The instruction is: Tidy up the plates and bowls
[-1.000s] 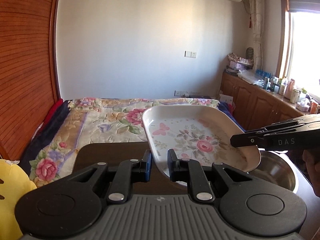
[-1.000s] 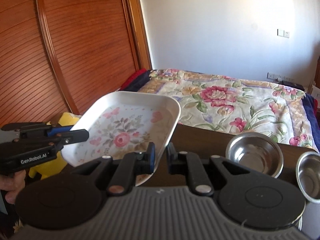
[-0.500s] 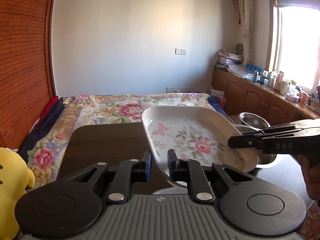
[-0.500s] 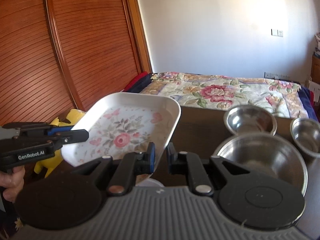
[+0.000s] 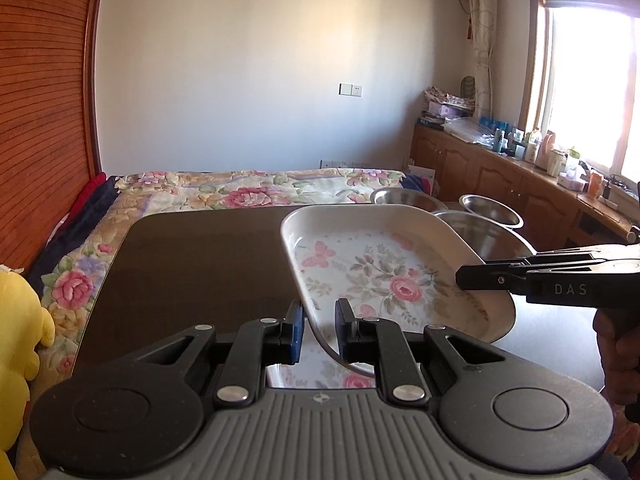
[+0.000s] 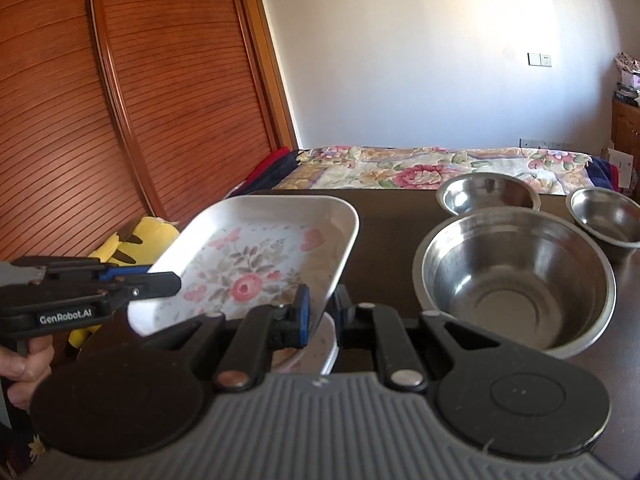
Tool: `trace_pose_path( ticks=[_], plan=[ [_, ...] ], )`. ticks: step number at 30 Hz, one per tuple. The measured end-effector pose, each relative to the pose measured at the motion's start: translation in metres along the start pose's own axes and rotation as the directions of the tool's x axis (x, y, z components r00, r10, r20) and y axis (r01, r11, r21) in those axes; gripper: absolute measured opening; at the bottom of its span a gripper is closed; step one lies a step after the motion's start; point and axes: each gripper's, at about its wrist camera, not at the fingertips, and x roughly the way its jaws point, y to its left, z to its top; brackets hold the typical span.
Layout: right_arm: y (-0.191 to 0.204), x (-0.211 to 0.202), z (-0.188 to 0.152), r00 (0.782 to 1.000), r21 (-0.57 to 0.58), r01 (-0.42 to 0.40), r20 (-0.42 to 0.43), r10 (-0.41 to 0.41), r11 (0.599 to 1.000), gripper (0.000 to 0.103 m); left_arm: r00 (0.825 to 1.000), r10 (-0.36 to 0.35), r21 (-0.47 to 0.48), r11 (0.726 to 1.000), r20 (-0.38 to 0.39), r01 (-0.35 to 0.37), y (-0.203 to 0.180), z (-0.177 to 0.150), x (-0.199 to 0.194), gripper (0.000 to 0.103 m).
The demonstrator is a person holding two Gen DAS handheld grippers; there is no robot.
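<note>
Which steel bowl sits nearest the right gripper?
The largest bowl, just right of the floral plate; the two smaller bowls sit behind it.

The right gripper (image 6: 320, 312) sits low in the frame, its jaws closed on the near right rim of a floral plate (image 6: 256, 264). The plate is white, rectangular with rounded corners, printed with pink roses and butterflies, and it is held tilted above the dark counter (image 6: 392, 232). The left gripper (image 6: 160, 280) reaches in from the left edge and pinches the plate's opposite rim. Under the held plate, part of another floral dish (image 6: 316, 344) shows on the counter. To the right stands a large steel bowl (image 6: 516, 276), with two smaller steel bowls (image 6: 488, 196) (image 6: 608, 216) behind it. A yellow plush toy (image 6: 136, 240) lies at the left, and a flowered bed (image 6: 432, 168) stretches beyond the counter.
</note>
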Motion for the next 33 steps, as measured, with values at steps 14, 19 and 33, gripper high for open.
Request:
trace_pose_path(
  ticks=[14,19,33],
  plan=[
    [0.008,0.006,-0.036,0.999,-0.004,0.006,-0.034,-0.006,1.0,0.014,0.998,-0.011,-0.092,0.996,-0.066,0.005,0.007,-0.048,0.004,0.018],
    [0.011,0.004,-0.041,0.999,-0.014,0.014,-0.029,-0.015,1.0,0.014,0.997,0.0,-0.082,0.997,-0.076,-0.006,0.005,-0.051,0.006,0.018],
    [0.014,0.005,-0.047,0.999,-0.025,0.018,-0.033,-0.019,1.0,0.015,0.998,0.022,-0.066,0.997,-0.067,-0.026,0.004,-0.054,0.004,0.018]
  ],
)
